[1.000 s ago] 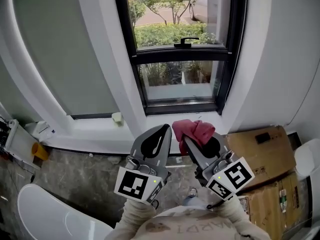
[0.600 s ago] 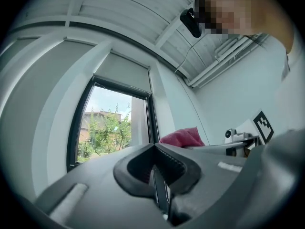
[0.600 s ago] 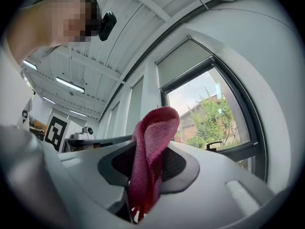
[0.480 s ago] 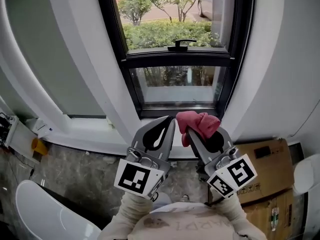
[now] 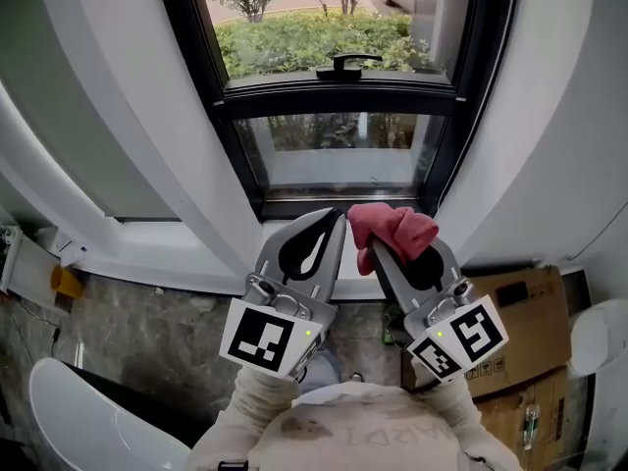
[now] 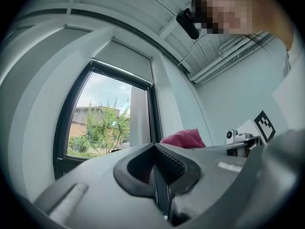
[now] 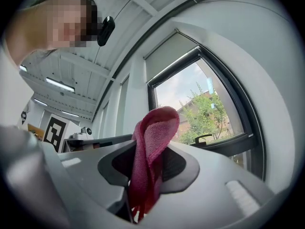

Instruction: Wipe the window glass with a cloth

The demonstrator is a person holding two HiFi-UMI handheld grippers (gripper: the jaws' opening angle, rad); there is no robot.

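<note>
Left gripper (image 6: 155,159): I read the jaws shut flat together, nothing between. Right gripper (image 7: 145,168): jaws clamped on the cloth (image 7: 153,140), which is pink and folded, with a loop bulging past the tips. Both grippers are side by side, close, tips aimed at the window (image 5: 339,150). Head view puts the cloth at the frame's bottom edge; I can't tell if it touches glass. Count: two grippers, one cloth, one window, one handle (image 5: 341,63).

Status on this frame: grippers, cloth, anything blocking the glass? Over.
Left gripper shut, empty. Right gripper shut on pink cloth. Cloth not yet on window glass. Nothing seen between them.
</note>
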